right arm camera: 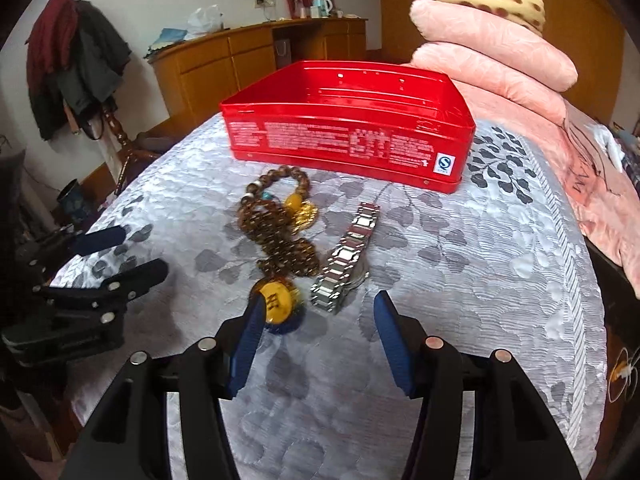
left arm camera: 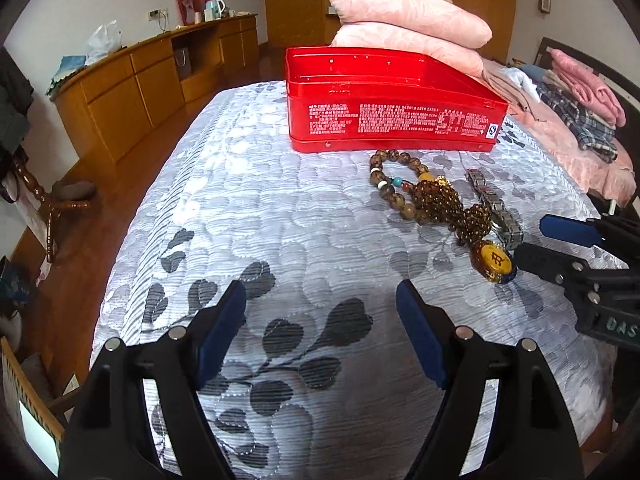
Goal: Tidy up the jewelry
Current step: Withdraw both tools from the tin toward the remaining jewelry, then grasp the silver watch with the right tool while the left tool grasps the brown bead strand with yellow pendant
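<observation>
Beads (right arm camera: 276,236), a yellow pendant (right arm camera: 278,303) and a metal bracelet (right arm camera: 346,258) are lying on the bedspread (right arm camera: 460,280) before the open red tin (right arm camera: 348,120). Both the left gripper (left arm camera: 320,332) and right gripper (right arm camera: 316,344) are hovering with jaws apart, empty; pillows (right arm camera: 492,52) are sitting behind the tin.

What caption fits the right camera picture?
Open right gripper nears a yellow pendant, beads and metal band before a red tin.
</observation>
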Demonstrator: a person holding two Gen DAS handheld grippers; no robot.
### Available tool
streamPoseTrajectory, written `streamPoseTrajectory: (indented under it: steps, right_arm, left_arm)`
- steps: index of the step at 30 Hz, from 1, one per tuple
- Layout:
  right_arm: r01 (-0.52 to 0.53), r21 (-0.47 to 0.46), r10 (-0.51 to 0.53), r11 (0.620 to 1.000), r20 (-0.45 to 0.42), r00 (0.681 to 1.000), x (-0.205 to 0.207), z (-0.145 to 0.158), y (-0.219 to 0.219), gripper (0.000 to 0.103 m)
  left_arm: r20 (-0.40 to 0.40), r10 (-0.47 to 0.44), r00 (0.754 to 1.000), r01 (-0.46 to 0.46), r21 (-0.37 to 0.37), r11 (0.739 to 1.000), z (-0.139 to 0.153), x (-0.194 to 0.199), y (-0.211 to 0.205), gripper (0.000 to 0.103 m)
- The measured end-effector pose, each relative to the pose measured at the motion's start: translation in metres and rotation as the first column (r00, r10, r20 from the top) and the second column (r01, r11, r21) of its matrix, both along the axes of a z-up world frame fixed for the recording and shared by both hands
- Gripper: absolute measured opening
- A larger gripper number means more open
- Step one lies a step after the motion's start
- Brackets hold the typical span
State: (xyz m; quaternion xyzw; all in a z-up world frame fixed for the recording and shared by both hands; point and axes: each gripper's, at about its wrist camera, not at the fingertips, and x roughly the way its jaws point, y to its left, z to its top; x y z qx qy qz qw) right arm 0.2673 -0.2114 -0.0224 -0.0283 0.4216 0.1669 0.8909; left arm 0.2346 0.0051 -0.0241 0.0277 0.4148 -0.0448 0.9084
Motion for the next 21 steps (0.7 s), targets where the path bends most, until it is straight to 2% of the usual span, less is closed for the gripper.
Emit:
streamPoseTrajectory:
  steps: [6,14,21]
  right_arm:
    - [0.063,0.01,-0.063,0.998,-0.015,0.998,0.028,-0.002,-0.01,0.052]
    - [0.052,-0.028,-0.053,0.998,-0.041,0.998,0.04,-0.015,0.0,0.048]
    - [0.125,-0.044,-0.127,0.991,-0.039,0.991,0.04,-0.014,-0.032,0.047]
  left_arm:
    - [-0.001,0.006,1.0,-0.006,-0.008,1.0,-0.001,0.005,0.001,0.075]
    - [-0.004,-0.012,1.0,0.012,-0.01,1.0,-0.002,0.011,-0.003,0.075]
    - [-0.011,-0.021,1.0,0.02,-0.018,1.0,-0.004,0.015,-0.007,0.075]
